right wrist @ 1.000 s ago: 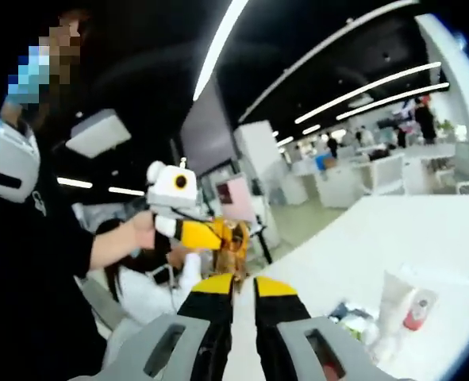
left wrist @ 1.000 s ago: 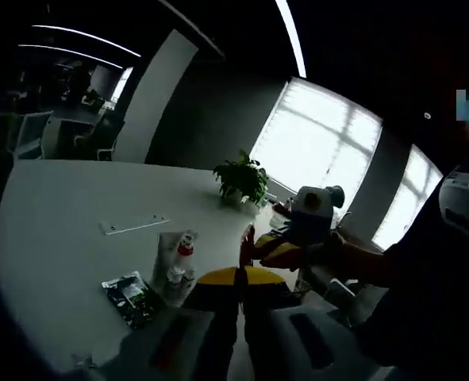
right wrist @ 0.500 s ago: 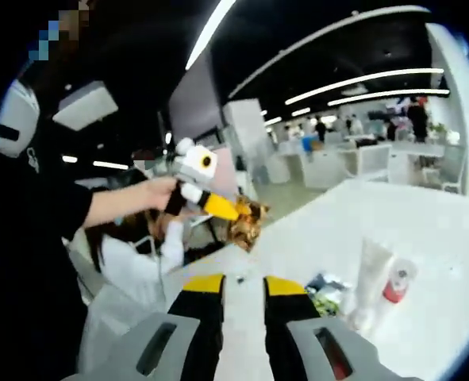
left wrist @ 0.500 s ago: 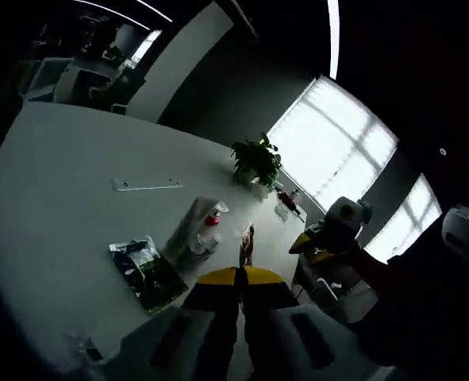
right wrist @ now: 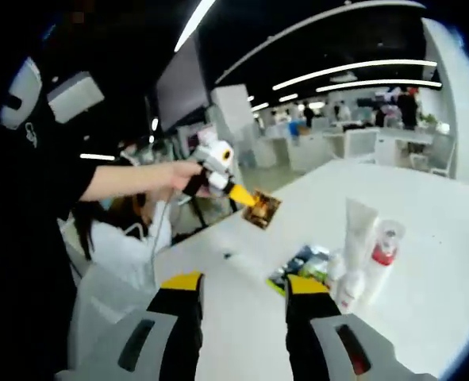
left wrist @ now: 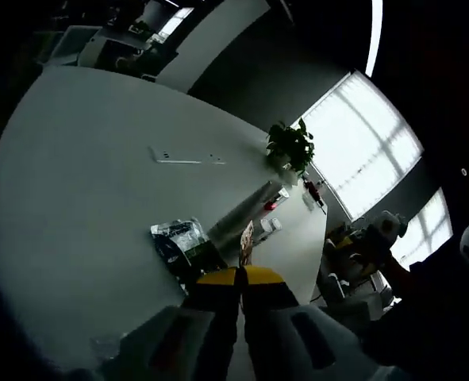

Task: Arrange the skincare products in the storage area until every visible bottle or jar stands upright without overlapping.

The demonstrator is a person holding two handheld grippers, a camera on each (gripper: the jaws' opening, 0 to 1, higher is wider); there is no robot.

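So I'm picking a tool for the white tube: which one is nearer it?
Left. The left tool, gripping a sachet, hovers beside the tube; the right tool sits farther back.

- left gripper view looks down from above the white table (left wrist: pixel 83 151), over its own jaws, toward the potted plant (left wrist: pixel 290 147) and windows.
- right gripper view sits low at the table (right wrist: pixel 424 198) edge, facing the open office.
- both views share the skincare cluster (left wrist: pixel 254 214) (right wrist: pixel 361 246), fairly near.
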